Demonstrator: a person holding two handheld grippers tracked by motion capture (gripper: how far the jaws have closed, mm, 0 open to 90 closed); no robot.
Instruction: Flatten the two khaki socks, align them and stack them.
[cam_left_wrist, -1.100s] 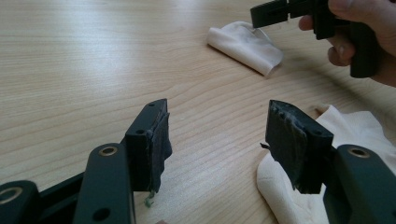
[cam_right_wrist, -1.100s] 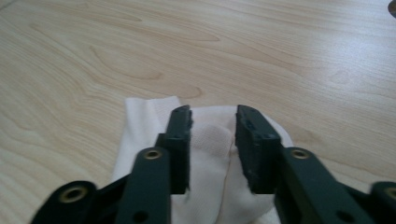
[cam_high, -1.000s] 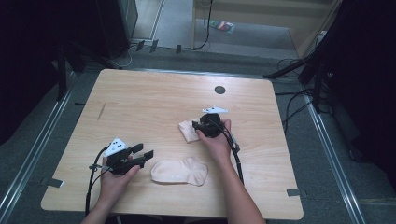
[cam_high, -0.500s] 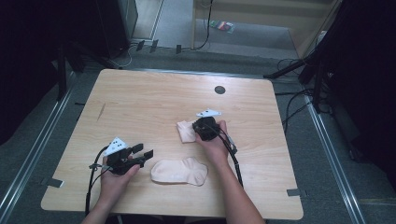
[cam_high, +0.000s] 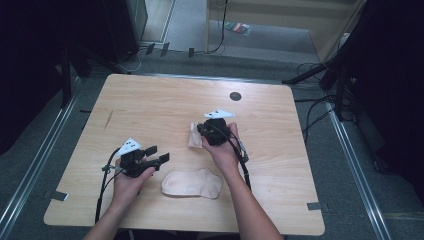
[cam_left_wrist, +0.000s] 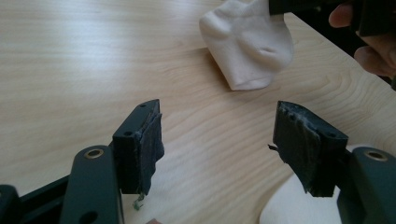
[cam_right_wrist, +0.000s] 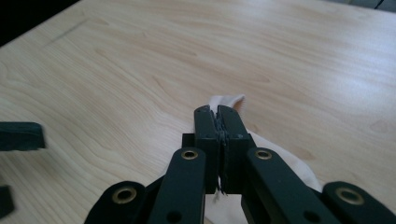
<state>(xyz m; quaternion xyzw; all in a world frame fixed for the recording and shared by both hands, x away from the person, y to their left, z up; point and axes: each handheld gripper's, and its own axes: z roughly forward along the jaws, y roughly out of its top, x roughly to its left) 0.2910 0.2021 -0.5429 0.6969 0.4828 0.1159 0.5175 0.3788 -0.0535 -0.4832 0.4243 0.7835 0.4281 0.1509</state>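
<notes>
right claw (cam_right_wrist: 218, 122) pinches the small sock (cam_right_wrist: 224, 102), lifted beneath it.

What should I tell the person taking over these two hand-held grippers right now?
Right hand-held gripper: jaws shut on the folded sock, mid-table.
Left hand-held gripper: jaws open, holding nothing, near the front left of the table.
Flat sock: lies on the table's front edge between the person's forearms, untouched.
Done: one sock gripped.
Left, probably: bring the two socks together; take the flat one with the left.
</notes>
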